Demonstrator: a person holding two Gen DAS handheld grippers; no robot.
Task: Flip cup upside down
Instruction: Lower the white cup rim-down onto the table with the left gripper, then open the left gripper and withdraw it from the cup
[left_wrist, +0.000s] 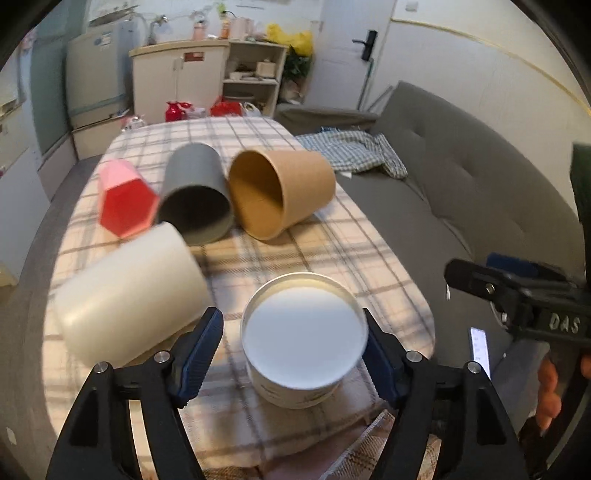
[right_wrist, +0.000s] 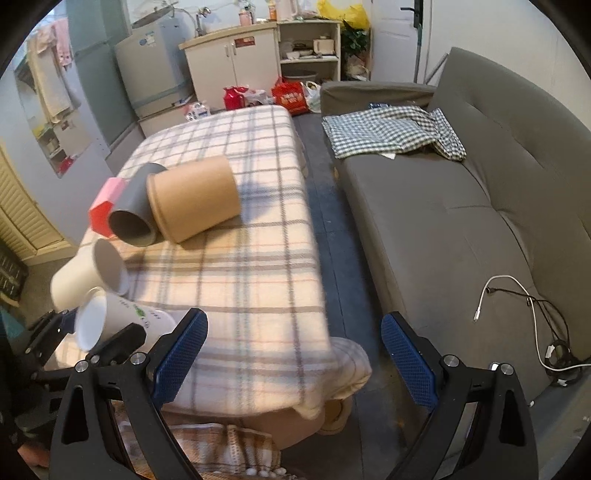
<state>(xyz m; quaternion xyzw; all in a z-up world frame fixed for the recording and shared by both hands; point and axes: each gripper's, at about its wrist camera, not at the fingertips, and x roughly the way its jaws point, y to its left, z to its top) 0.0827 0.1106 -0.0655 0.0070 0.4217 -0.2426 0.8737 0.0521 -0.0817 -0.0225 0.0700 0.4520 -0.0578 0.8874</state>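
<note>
A white cup (left_wrist: 304, 341) sits between the fingers of the left gripper (left_wrist: 293, 354), its mouth turned toward the lens in the left wrist view. The right pad touches the cup's rim while the left pad stands a little off it, so whether the grip has fully closed cannot be told. The right wrist view shows what that one hides: the cup (right_wrist: 122, 321) is tilted on its side in the left gripper, printed wall showing, mouth facing away from the counter (right_wrist: 240, 258). That pose reads as a flip in progress, the cup not yet inverted.

Just left of the gripper lies a cream cup (left_wrist: 129, 295) on its side. Farther ahead on the plaid-covered counter, a red cup (left_wrist: 127, 206), a grey cup (left_wrist: 195, 195) and a brown cup (left_wrist: 280, 192) lie toppled in a row, touching one another, probably waiting their turn.

The right gripper (right_wrist: 293, 354) hangs wide open and empty past the counter's edge, above the floor, likely parked clear of the work. Its view alone takes in the sofa (right_wrist: 461, 206), a checked cloth (right_wrist: 391, 129) and a white cable (right_wrist: 517, 295) to its right.
</note>
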